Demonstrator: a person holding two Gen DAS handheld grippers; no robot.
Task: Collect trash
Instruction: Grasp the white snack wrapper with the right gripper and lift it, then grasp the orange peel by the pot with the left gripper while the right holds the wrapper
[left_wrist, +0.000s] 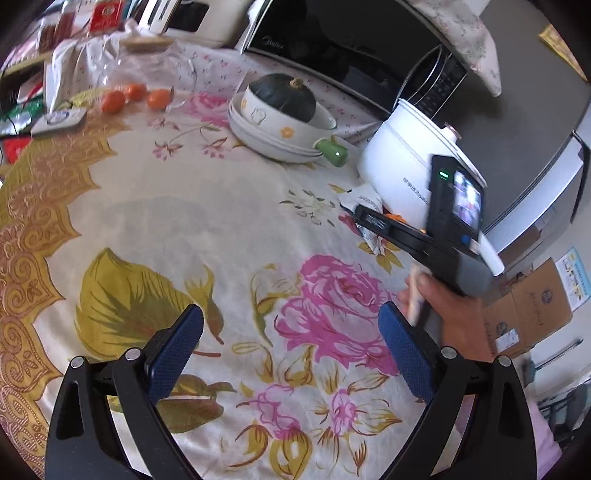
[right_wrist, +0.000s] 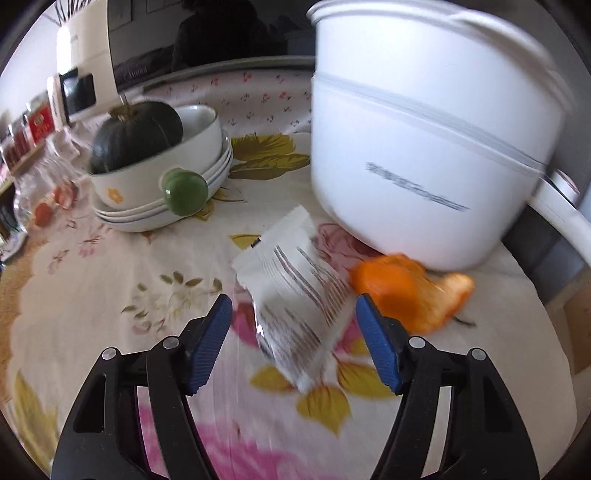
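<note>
Floral tablecloth (left_wrist: 221, 206): a broad bare stretch lies before the left gripper (left_wrist: 291, 347), whose jaws stand wide apart and hold nothing. White pot (right_wrist: 424, 147): stands near the table's right edge. Right gripper (right_wrist: 293, 321): jaws wide, straddling a white wrapper (right_wrist: 295, 291) without visible grip; orange peel (right_wrist: 406, 291) lies just beside, touching the pot's base. Stacked bowls (right_wrist: 192, 147): contain a dark green squash (right_wrist: 136, 133).
</note>
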